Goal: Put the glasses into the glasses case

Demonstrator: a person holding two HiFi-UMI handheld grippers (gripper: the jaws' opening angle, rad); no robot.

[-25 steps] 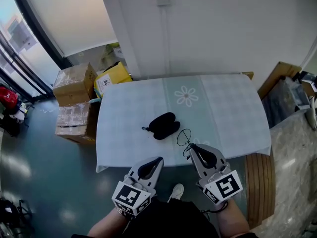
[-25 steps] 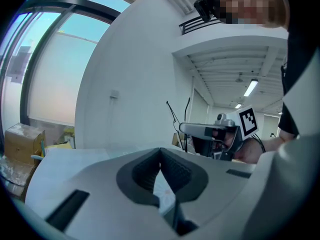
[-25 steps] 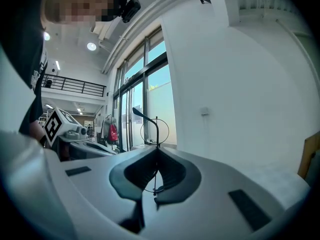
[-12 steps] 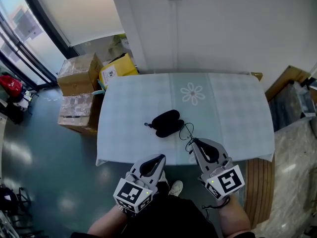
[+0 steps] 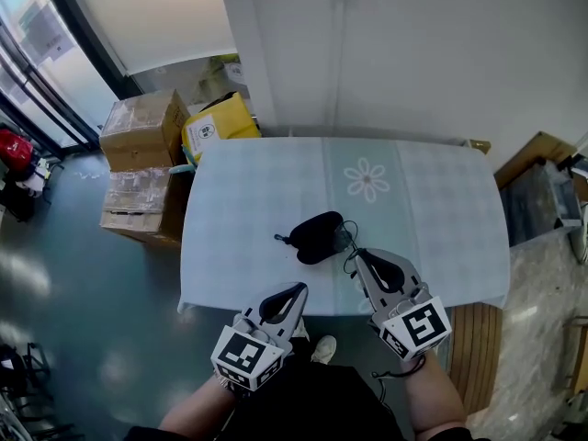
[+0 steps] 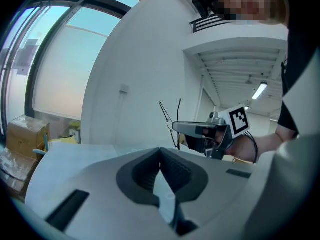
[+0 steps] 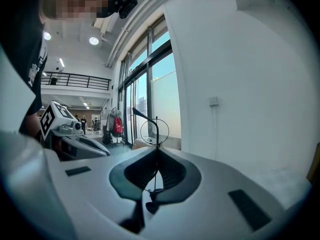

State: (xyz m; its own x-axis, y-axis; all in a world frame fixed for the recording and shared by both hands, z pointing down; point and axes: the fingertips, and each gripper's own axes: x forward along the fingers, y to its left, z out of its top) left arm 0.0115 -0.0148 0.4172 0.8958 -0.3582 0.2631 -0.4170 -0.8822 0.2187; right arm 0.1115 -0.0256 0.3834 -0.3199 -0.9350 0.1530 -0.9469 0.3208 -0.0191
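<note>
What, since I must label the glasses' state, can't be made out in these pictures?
- Black soft glasses case: open or zipped is too small and dark to tell in the head view; neither gripper view shows it.
- Thin wire glasses in the right gripper: part of frame hidden between its shut jaws.

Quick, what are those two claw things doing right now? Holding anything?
Left hand-held gripper: closed, nothing in it.
Right hand-held gripper: closed on the glasses.

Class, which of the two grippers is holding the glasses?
The right gripper: the glasses are pinched in its jaws, while the left gripper is shut on nothing.
</note>
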